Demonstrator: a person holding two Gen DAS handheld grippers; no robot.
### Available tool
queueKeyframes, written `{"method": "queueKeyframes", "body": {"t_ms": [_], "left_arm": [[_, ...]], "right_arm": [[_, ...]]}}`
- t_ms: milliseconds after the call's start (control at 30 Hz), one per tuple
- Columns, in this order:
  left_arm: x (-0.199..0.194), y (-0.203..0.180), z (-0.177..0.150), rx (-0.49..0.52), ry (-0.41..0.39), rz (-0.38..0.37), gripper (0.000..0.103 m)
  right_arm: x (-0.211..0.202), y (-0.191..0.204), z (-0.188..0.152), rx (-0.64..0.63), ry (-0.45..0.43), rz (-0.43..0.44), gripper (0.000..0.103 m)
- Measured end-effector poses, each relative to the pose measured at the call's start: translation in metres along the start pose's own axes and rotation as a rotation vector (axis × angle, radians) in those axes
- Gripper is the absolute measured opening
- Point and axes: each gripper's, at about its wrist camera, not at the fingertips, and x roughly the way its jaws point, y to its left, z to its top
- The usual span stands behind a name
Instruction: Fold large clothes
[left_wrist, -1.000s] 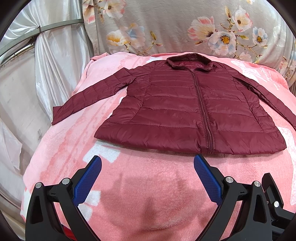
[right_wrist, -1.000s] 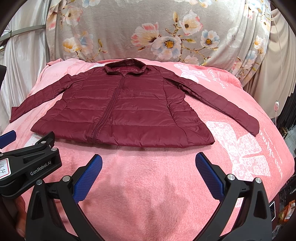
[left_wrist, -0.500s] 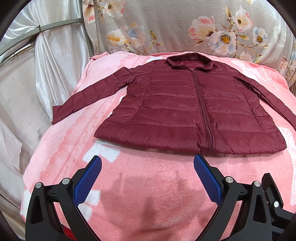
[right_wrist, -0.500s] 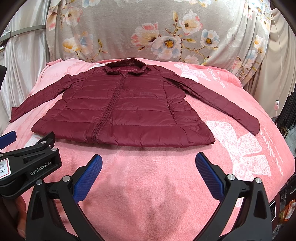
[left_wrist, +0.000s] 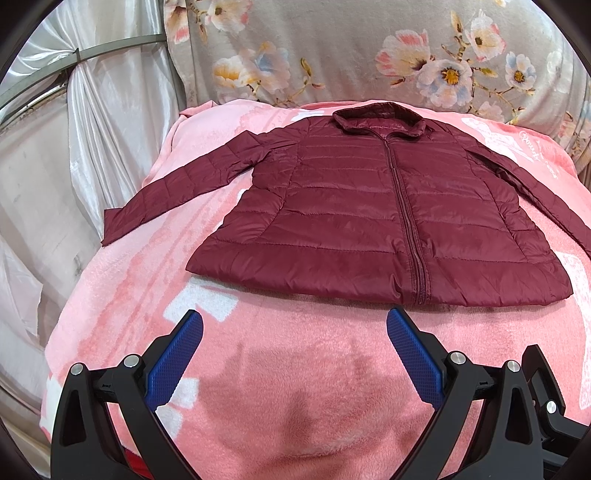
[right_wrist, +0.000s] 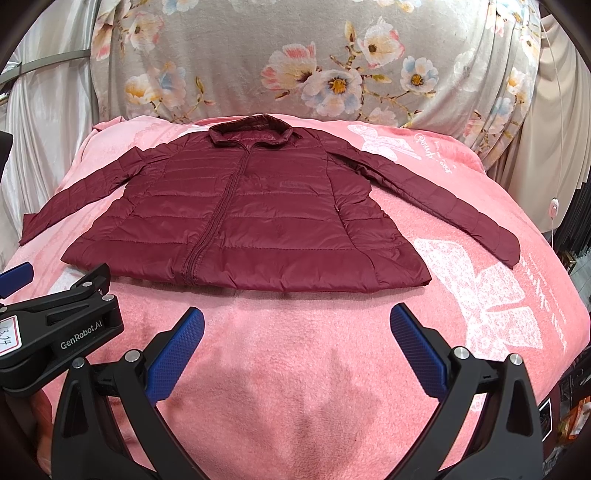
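Note:
A dark red quilted jacket (left_wrist: 354, 206) lies flat and zipped on a pink blanket (left_wrist: 295, 369), collar away from me, both sleeves spread out to the sides. My left gripper (left_wrist: 294, 321) hovers open just short of the hem, left of the zip, with nothing between its blue pads. In the right wrist view the same jacket (right_wrist: 258, 218) fills the middle. There my right gripper (right_wrist: 297, 319) stands open over bare blanket (right_wrist: 314, 369) near the hem's right half. The left gripper's black body (right_wrist: 59, 332) shows at the lower left of that view.
A floral grey cloth (right_wrist: 295, 59) hangs behind the bed. Shiny white curtains (left_wrist: 92, 129) and a metal rail stand on the left. The blanket drops off at the right, where a white cord with a pink switch (right_wrist: 554, 208) hangs.

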Motion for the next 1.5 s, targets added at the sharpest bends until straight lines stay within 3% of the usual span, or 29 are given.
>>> {"method": "queueKeyframes", "body": {"t_ms": [300, 433, 567, 700, 933, 1233, 1400, 1433, 1500], "left_arm": [[0.01, -0.006, 0.0, 0.01, 0.009, -0.004, 0.097], [0.022, -0.011, 0.009, 0.01, 0.016, -0.003, 0.097], [0.033, -0.01, 0.019, 0.001, 0.012, -0.001, 0.097], [0.051, -0.003, 0.033, -0.02, 0.028, -0.016, 0.097], [0.089, 0.016, 0.055, -0.099, 0.065, -0.017, 0.097], [0.128, 0.028, 0.068, -0.112, 0.08, 0.064, 0.097], [0.145, 0.03, 0.074, -0.125, 0.128, 0.052, 0.097], [0.146, 0.031, 0.075, -0.132, 0.13, 0.052, 0.097], [0.149, 0.033, 0.078, -0.14, 0.122, 0.059, 0.097]], "right_arm": [[0.019, -0.006, 0.0, 0.044, 0.041, 0.073, 0.098], [0.035, -0.024, 0.006, 0.085, 0.062, 0.066, 0.098], [0.055, -0.063, 0.015, 0.175, 0.069, 0.039, 0.098], [0.081, -0.126, 0.027, 0.318, 0.075, -0.023, 0.098], [0.126, -0.249, 0.035, 0.563, 0.077, -0.192, 0.098], [0.179, -0.351, 0.011, 0.878, 0.075, -0.167, 0.098], [0.191, -0.37, 0.021, 0.914, 0.01, -0.197, 0.098], [0.192, -0.375, 0.022, 0.921, -0.007, -0.196, 0.096], [0.199, -0.379, 0.029, 0.917, -0.019, -0.207, 0.07]]}}
